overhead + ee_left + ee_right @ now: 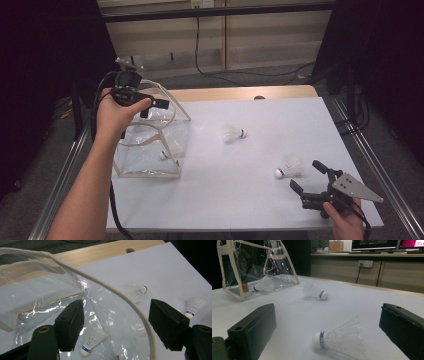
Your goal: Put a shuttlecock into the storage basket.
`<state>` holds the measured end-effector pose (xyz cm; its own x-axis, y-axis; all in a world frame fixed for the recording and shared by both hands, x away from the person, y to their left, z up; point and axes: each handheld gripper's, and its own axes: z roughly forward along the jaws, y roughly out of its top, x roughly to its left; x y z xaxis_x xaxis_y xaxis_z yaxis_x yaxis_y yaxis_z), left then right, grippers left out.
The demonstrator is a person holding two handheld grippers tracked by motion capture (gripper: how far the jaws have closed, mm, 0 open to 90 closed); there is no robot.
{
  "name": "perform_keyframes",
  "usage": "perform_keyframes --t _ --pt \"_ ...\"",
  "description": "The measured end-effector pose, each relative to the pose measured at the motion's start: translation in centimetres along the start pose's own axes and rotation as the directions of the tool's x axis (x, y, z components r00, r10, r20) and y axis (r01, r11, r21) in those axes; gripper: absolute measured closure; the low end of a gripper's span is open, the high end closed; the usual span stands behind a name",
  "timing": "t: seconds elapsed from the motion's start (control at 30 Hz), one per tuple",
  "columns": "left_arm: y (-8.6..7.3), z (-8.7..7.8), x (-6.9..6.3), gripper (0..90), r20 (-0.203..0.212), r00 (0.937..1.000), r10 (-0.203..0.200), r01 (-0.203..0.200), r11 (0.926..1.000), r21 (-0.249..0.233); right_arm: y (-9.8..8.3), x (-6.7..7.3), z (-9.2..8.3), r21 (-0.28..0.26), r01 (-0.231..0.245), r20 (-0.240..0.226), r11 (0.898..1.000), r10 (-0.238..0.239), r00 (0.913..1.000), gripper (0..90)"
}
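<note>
Nearest shuttlecock (339,341) lies flat, cork toward the clear bag (150,145), between the gaping right gripper (309,176); white tabletop (260,200).

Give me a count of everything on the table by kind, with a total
Shuttlecocks: 3, one in the bag, one mid-table, one near the right gripper
Clear bags: 1
Total: 4

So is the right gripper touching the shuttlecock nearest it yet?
Apart. In the right gripper view, the near shuttlecock lies on the table between the open jaws of the right gripper, with bare table showing on both sides of it.
</note>
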<state>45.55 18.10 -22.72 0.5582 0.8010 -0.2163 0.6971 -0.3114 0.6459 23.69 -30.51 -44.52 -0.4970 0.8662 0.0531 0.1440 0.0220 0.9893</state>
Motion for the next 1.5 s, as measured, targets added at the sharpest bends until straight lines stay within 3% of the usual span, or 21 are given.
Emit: perform_keyframes --t 0.6,1.07,1.5 --pt "0.3 0.4 -2.3 23.1 0.053 0.9960 0.072 -0.073 0.9973 0.012 0.0 -0.1 0.0 0.000 0.000 0.002 1.000 0.000 1.0000 0.7" --pt "0.2 0.7 -4.0 21.8 0.114 0.9868 0.115 -0.117 0.9931 0.013 0.0 0.0 0.0 -0.001 0.001 0.001 1.000 -0.001 1.0000 0.7" --pt "0.1 0.9 -5.0 21.3 0.136 0.9805 0.142 -0.145 0.9894 0.010 0.0 -0.1 0.0 0.000 -0.002 0.000 1.000 0.002 1.0000 0.7"
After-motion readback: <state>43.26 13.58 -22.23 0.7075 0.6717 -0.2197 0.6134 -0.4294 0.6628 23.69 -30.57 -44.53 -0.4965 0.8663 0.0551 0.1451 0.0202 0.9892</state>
